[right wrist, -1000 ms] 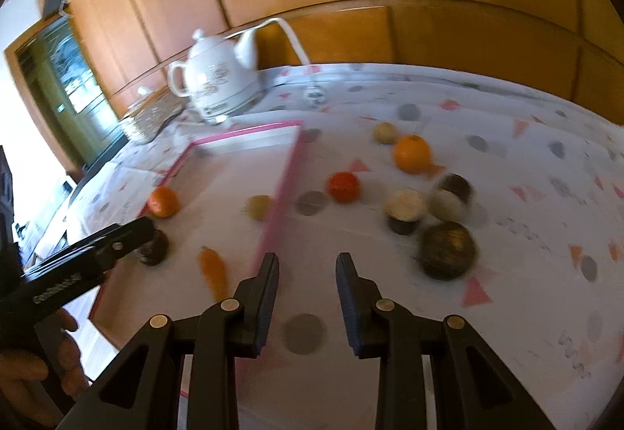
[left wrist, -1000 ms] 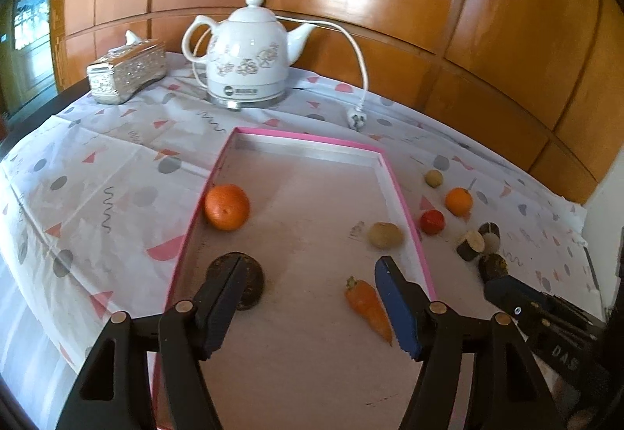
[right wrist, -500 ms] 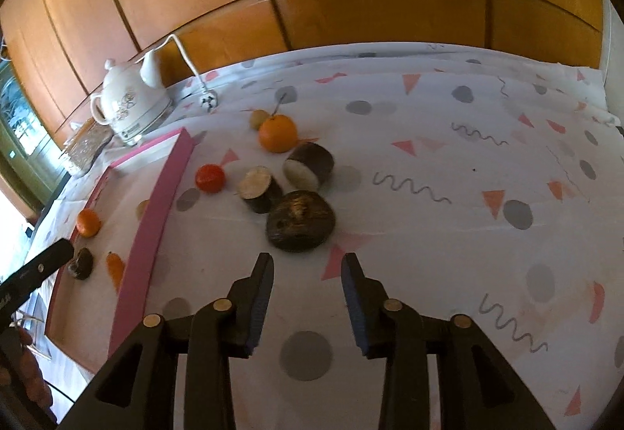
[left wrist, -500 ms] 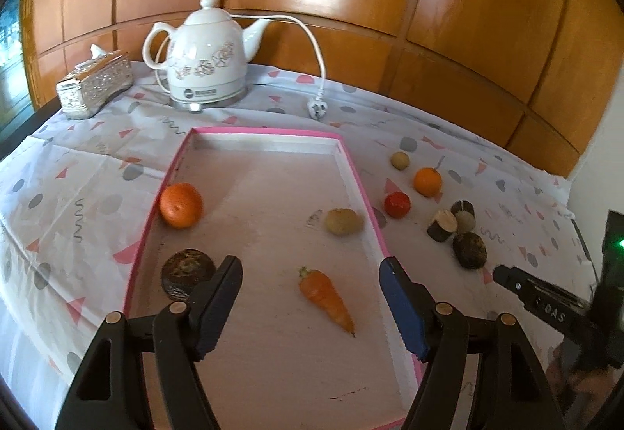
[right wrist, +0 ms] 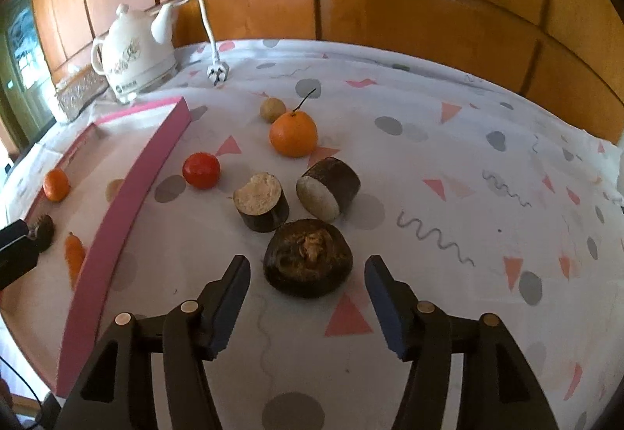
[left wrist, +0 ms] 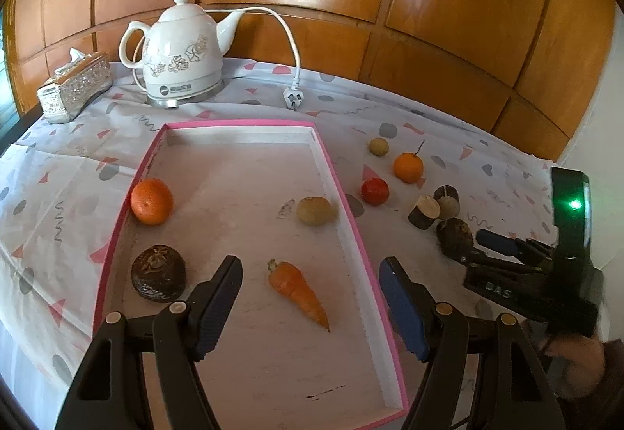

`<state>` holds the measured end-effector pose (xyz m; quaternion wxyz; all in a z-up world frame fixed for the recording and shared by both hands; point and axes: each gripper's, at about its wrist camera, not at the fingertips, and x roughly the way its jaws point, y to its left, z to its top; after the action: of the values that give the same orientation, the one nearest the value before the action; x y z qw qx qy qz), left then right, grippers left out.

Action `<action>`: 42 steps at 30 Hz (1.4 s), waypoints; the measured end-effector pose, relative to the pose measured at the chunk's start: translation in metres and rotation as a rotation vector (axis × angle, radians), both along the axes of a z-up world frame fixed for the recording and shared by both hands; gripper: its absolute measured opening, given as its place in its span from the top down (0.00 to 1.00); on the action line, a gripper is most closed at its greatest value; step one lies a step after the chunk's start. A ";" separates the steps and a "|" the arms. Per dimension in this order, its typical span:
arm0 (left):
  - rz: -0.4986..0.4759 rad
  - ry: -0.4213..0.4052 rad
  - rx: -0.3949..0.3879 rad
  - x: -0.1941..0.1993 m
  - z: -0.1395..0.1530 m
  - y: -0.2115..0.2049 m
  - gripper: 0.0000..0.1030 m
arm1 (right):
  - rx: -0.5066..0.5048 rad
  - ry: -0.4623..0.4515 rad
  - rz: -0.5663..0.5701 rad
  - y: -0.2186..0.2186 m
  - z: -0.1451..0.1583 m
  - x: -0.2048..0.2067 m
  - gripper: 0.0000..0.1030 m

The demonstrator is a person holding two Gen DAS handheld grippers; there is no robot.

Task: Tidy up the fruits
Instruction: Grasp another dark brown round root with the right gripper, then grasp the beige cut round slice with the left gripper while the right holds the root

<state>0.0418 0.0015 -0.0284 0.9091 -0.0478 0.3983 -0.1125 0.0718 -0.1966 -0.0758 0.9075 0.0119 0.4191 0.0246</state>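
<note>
A pink-rimmed tray point(left wrist: 353, 219) holds an orange point(left wrist: 151, 201), a dark round fruit point(left wrist: 158, 272), a carrot point(left wrist: 298, 293) and a small brown fruit point(left wrist: 316, 210). My left gripper point(left wrist: 310, 307) is open above the tray, astride the carrot. On the cloth to the right lie a dark round fruit point(right wrist: 308, 257), two cut dark pieces point(right wrist: 262, 201), a red fruit point(right wrist: 201, 169), an orange point(right wrist: 293, 134) and a small tan fruit point(right wrist: 272, 109). My right gripper point(right wrist: 308, 303) is open just short of the dark round fruit, and shows in the left wrist view point(left wrist: 474, 248).
A white kettle point(left wrist: 179, 57) with cord and plug point(left wrist: 292, 96) stands behind the tray, a silver tissue box point(left wrist: 74, 86) to its left. Wood panelling backs the table. The table's front edge runs close by the tray.
My left gripper pulled back and rose over the tray. My right gripper swung right to the loose fruits, closed in on the dark round fruit, and opened wider.
</note>
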 end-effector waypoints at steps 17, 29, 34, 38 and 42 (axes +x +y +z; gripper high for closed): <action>-0.088 0.032 -0.020 0.019 0.001 -0.045 0.33 | -0.029 -0.054 -0.161 -0.046 0.000 -0.022 0.52; -0.157 0.086 -0.005 0.042 -0.011 -0.100 0.51 | 0.024 -0.058 -0.212 -0.072 -0.013 -0.028 0.51; -0.150 0.113 0.003 0.055 -0.019 -0.118 0.52 | 0.072 -0.051 -0.208 -0.077 -0.018 -0.029 0.50; -0.144 0.132 0.016 0.066 -0.026 -0.132 0.52 | 0.073 -0.055 -0.208 -0.076 -0.018 -0.030 0.50; -0.138 0.147 0.037 0.076 -0.035 -0.143 0.52 | 0.074 -0.058 -0.208 -0.077 -0.019 -0.030 0.50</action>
<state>0.1181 -0.1414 -0.0638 0.8682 -0.0115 0.4681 -0.1639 0.0418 -0.2733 -0.0945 0.9160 0.0878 0.3878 -0.0539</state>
